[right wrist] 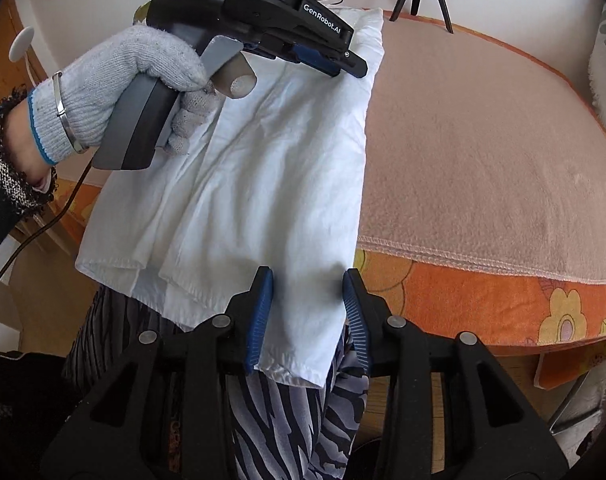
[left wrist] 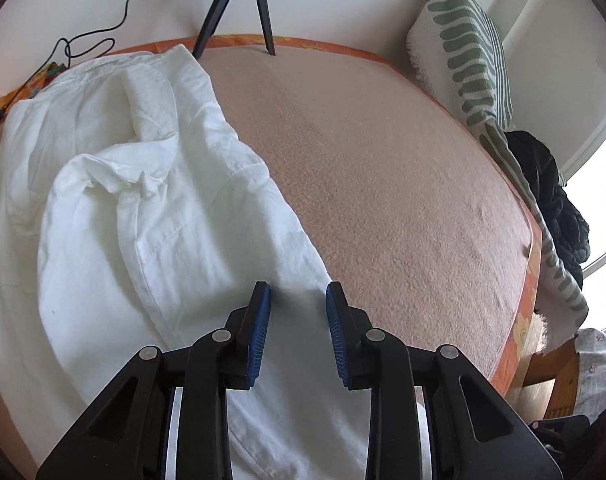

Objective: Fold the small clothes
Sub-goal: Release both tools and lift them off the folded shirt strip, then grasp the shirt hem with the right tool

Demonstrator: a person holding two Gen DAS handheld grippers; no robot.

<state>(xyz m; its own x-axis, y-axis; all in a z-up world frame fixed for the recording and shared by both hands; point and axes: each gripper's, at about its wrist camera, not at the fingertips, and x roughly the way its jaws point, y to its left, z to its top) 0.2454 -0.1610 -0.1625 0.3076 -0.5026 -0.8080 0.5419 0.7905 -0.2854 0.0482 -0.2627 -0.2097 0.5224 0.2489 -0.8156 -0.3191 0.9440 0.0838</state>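
While both tools stood spread with nothing pinched, the entry read as follows.

Item: garment (left wrist: 143, 200), white, thin woven cloth, one piece. Place: on the left part of the blanket (left wrist: 383, 180), lengthwise, its near hem hanging past the blanket's near edge and off the surface.

Left tool (left wrist: 298, 292): pads apart, hovering over the garment's right-hand border where it met bare blanket, pointed steeply down. No cloth was between the pads. Seen from the right wrist, it was carried in a gloved hand (right wrist: 123, 80) above the garment's far end. Judged reason: placed over the long folded edge to press or take it up for the next fold.

Right tool (right wrist: 306, 280): pads apart, at the blanket's near edge. The hanging hem lay between the pads, yet they did not look to be squeezing it. Judged reason: kept at the hem to hold the near end square with the far one.

Condition of garment: folded lengthwise into a long narrow panel, right border fairly straight. Layers at the near hem were uneven, with a lower ply showing to the left. Toward the blanket's far side the cloth was bunched and creased, with seams and a puckered ridge showing. Judged partly folded, with a crosswise fold left to make.

Also noted: floral cloth (right wrist: 463, 304) under the blanket; tripod (left wrist: 239, 8) at the blanket's far edge; cushion (left wrist: 463, 48) beyond its right side.
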